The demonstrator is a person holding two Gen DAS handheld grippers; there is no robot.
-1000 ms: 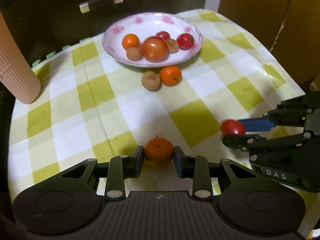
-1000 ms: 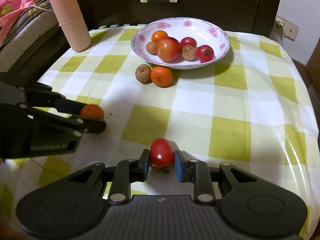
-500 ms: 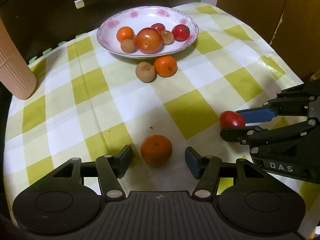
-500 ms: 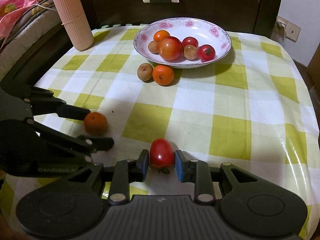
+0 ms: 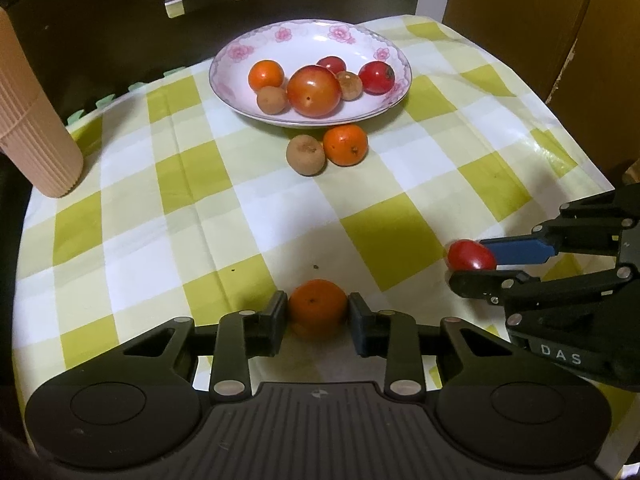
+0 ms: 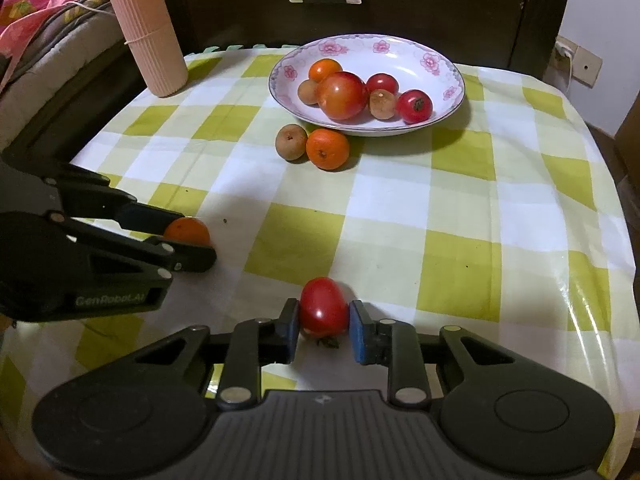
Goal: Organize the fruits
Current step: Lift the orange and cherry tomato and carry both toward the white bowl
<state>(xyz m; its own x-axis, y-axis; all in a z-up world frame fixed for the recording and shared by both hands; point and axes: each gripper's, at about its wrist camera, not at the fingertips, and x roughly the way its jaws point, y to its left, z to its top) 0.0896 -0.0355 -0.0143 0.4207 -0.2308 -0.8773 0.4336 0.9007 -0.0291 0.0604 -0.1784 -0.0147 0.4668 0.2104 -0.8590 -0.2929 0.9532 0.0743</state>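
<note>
A: Fruits sit in two groups, yes? What are they like?

B: Smooth and round, mostly. The left gripper [image 5: 318, 312] has an orange mandarin [image 5: 317, 307] between its fingers, which are closing in, and the pads press on its dimpled skin. It sits on the cloth at six o'clock in the left wrist view.

A: And the other hand?

B: The right gripper [image 6: 323, 322] is clenched on a glossy red tomato [image 6: 323, 306], slightly oval, with a bit of green stem showing beneath. That one lies at six o'clock in the right wrist view, also down on the tablecloth [image 6: 460, 216].

A: What is the cloth like?

B: Shiny, wipe-clean looking, in yellow-green and white checks, with a few creases.

A: And the plate?

B: A shallow white plate [image 6: 432, 60] with pink flowers on the rim, at twelve o'clock. It holds a large orange-red tomato [image 6: 342, 95], a mandarin, two small red tomatoes and two dull brown, rough-skinned fruits.

A: Anything loose?

B: A brown fruit [image 6: 291, 142] and another mandarin [image 6: 327, 149] touch each other just before the plate's near rim. A ribbed pink cylinder [image 6: 148, 28] stands upright at ten o'clock.
</note>
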